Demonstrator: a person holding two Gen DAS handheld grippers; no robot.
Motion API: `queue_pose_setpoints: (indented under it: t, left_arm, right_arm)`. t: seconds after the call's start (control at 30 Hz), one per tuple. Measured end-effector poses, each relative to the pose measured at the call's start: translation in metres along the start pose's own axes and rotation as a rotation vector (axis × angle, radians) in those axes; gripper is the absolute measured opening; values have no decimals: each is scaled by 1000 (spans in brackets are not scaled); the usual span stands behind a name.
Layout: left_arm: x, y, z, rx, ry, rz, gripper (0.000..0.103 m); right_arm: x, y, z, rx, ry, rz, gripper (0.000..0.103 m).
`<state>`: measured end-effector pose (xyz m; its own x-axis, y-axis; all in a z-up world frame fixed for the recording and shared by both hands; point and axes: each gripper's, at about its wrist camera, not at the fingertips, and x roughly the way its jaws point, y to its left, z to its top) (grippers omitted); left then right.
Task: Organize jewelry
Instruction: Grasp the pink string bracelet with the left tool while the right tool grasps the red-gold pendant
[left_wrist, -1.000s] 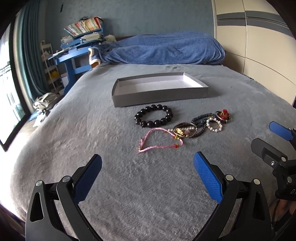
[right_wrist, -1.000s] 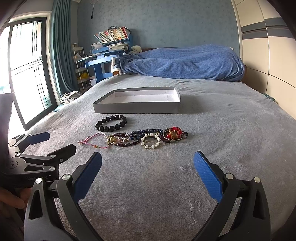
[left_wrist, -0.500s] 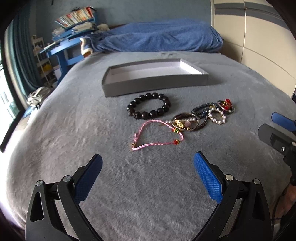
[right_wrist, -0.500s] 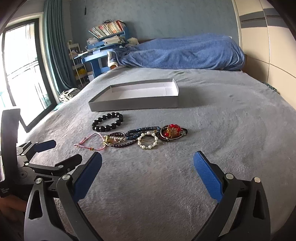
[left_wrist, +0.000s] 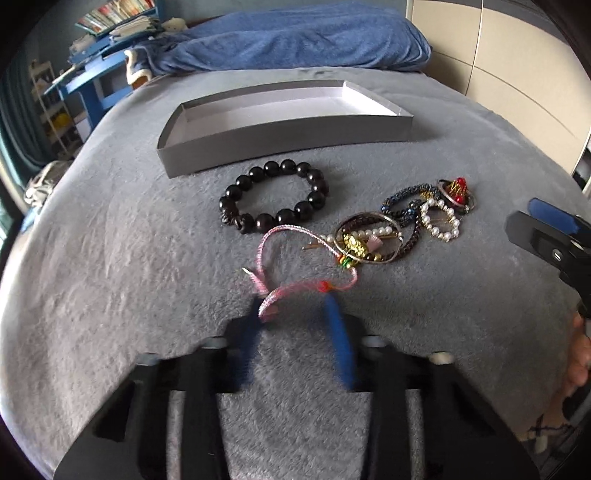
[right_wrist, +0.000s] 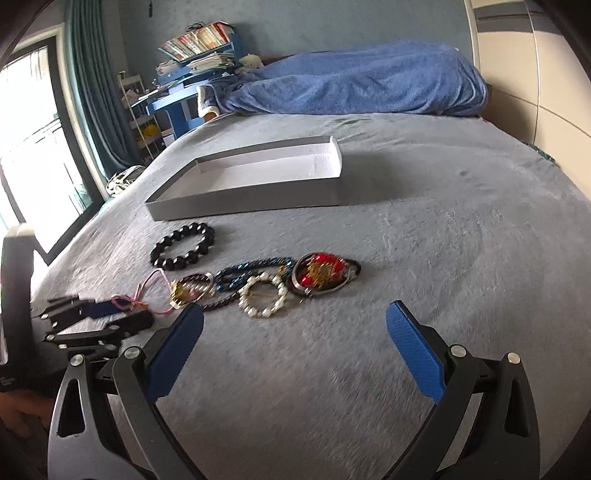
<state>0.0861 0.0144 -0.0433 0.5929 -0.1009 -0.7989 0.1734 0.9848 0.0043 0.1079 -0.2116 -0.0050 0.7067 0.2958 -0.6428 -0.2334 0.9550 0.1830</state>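
A pink cord bracelet (left_wrist: 291, 230) (right_wrist: 155, 275) lies nearest on the grey bed cover. My left gripper (left_wrist: 293, 310) (right_wrist: 118, 314) is down at its near strand with the jaws closing. The strand lies between the blurred blue pads, which still stand apart. Behind it lie a black bead bracelet (left_wrist: 317, 199) (right_wrist: 177, 262), a bangle with gold charms (left_wrist: 354, 245), a dark blue beaded bracelet (left_wrist: 400, 195), a pearl ring (left_wrist: 436, 230) (right_wrist: 258, 314) and a red ornament (left_wrist: 456, 190) (right_wrist: 321, 271). An empty grey box (left_wrist: 288, 136) (right_wrist: 251, 199) sits beyond. My right gripper (right_wrist: 293, 308) (left_wrist: 546, 225) hangs open just short of the pearl ring.
A blue blanket (left_wrist: 295, 37) (right_wrist: 351, 85) is heaped at the head of the bed. A blue desk (right_wrist: 177, 107) piled with books and a window (right_wrist: 33, 155) stand to the left. A pale wardrobe (left_wrist: 498, 55) is on the right. A hand (left_wrist: 580, 354) holds the right gripper.
My left gripper moved forward and down to the pink cord and its jaws went from wide to narrow. My right gripper moved closer to the jewelry and stayed open.
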Motion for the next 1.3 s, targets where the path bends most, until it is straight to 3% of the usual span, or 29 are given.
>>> queue_pose_setpoints:
  t: [0.03,0.07,0.23,0.37,0.57,0.8,0.9,1.0,1.07,1.27,1.3]
  left_arm:
    - [-2,4,1,-9,-3,-9,10]
    - [-3,7,2,-21,-9,-19,7]
    - [-12,22,8,-77,-41,-24,5]
    - [-19,31,14,-107,-65,-29,5]
    - [-24,35,15,-124,-80,-38,5]
    - [-31,40,20,-135,-103,-37,5]
    - [-35,42,24,-135,-117,-38,5]
    - [-40,45,29,-138,-133,-40,5]
    - [-43,47,31,-138,-141,-41,5]
    - [-55,54,41,-135,-176,-40,5]
    - [-57,55,43,-134,-181,-40,5]
  right_arm:
    - [2,-2,2,7,1,-1,98]
    - [4,-6,4,16,3,0,98]
    - [14,-16,16,47,3,26,95]
    - [23,-13,25,10,9,43,81]
    - [38,-16,34,0,32,39,72]
    - [56,-21,33,-3,85,39,44]
    - [59,-21,33,-2,97,36,22]
    - [56,-22,34,4,88,45,18]
    - [52,-22,36,12,75,58,8]
    - [36,-20,50,36,25,89,7]
    - [34,-20,51,40,19,94,0]
